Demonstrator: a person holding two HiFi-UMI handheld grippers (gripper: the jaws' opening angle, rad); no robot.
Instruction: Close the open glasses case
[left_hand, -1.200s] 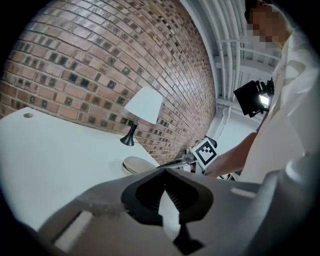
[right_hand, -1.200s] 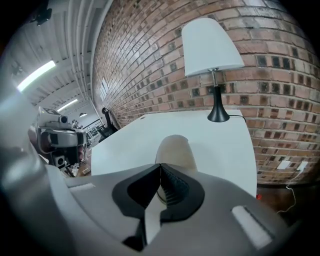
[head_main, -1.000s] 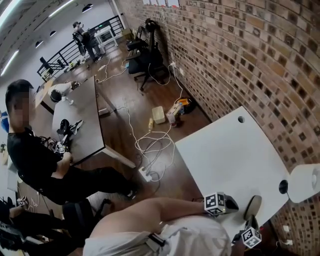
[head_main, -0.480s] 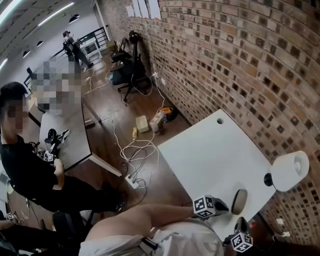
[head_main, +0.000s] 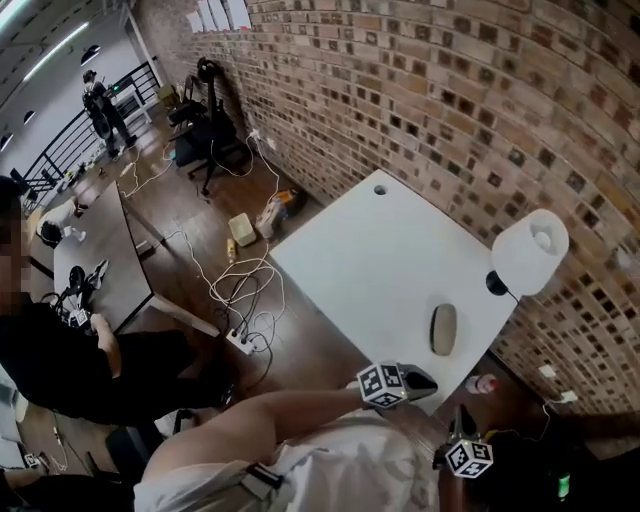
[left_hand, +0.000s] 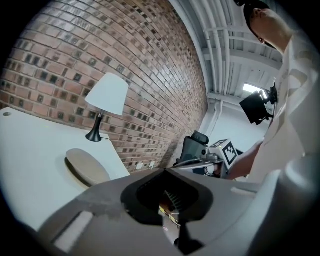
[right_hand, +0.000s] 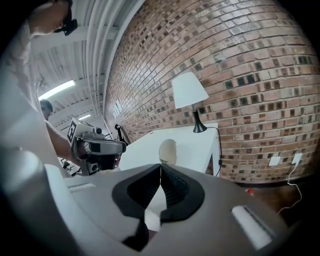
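Brick wall (head_main: 420, 90) backs the white counter (head_main: 380, 250), where a beige oval glasses case (head_main: 443, 329) lies near a white-shaded lamp (head_main: 530, 252), its lid seemingly already down. The left gripper (head_main: 425, 381) and right gripper (head_main: 462, 418) hover off the near edge, fingers closed on nothing. Any final press should land squarely on the lid.

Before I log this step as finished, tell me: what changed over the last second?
The left gripper and right gripper both drew back from the glasses case, toward the person; nothing was gripped or let go. The case, closed, the lamp and the table stayed put.
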